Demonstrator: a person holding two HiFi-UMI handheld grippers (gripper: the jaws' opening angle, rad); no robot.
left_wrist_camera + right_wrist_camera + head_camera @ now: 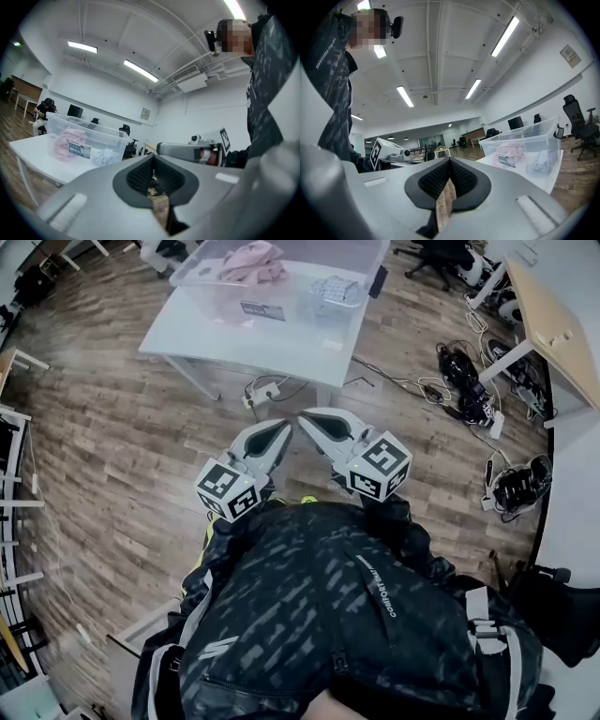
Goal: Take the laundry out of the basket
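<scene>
The basket is a clear plastic bin [281, 282] on a white table [234, 338] some way ahead of me. Inside it lie a pink garment [253, 261] and a pale patterned cloth [335, 289]. The same bin [86, 136] shows far off in the left gripper view and, as the bin [525, 143], in the right gripper view. My left gripper [278, 430] and right gripper [312, 420] are held side by side in front of my chest, well short of the table. Both are shut and hold nothing. Their tips nearly meet.
Wooden floor lies between me and the table. A power strip [262, 390] sits under the table. Cables and dark gear [473, 390] are strewn on the floor at right, beside a wooden desk [553, 315]. A white rack [14, 493] stands at left.
</scene>
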